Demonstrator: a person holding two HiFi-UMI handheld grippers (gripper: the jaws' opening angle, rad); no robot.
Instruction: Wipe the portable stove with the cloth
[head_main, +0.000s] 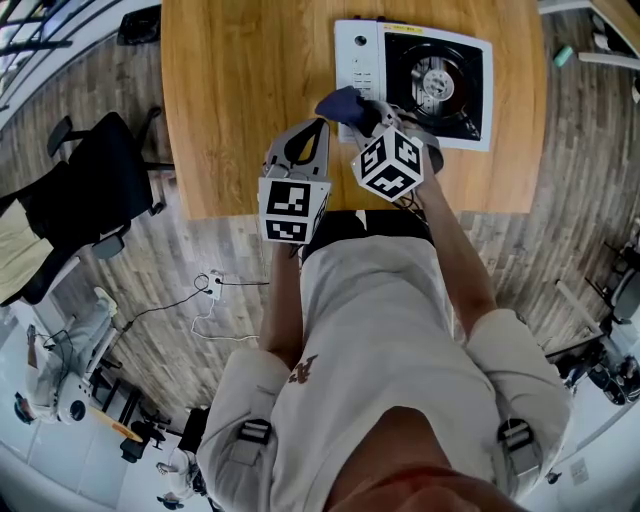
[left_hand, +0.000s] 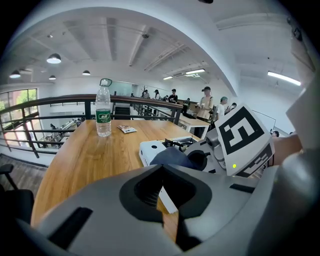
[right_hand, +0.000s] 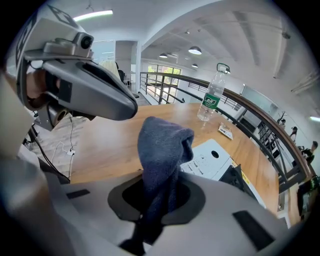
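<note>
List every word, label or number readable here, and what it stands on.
Nothing reads clearly.
Water bottle, green label: white print, too blurred.
Portable stove, panel print and yellow sticker: too small.
Packet on the table: too small.
Cloth in right gripper: no print.

Holding dark blue cloth (head_main: 340, 103) at right gripper (head_main: 360, 118) tip, twelve o'clock, touching near-left corner of white portable stove (head_main: 362, 60) on wooden table (head_main: 240, 90). Hovering left gripper (head_main: 320, 124) just beside, at its nine o'clock.

Two tools (head_main: 318, 125) (head_main: 362, 108), one cloth (right_hand: 162, 150), one portable stove (head_main: 360, 60), one water bottle (left_hand: 103, 112), one packet (left_hand: 126, 129)
</note>
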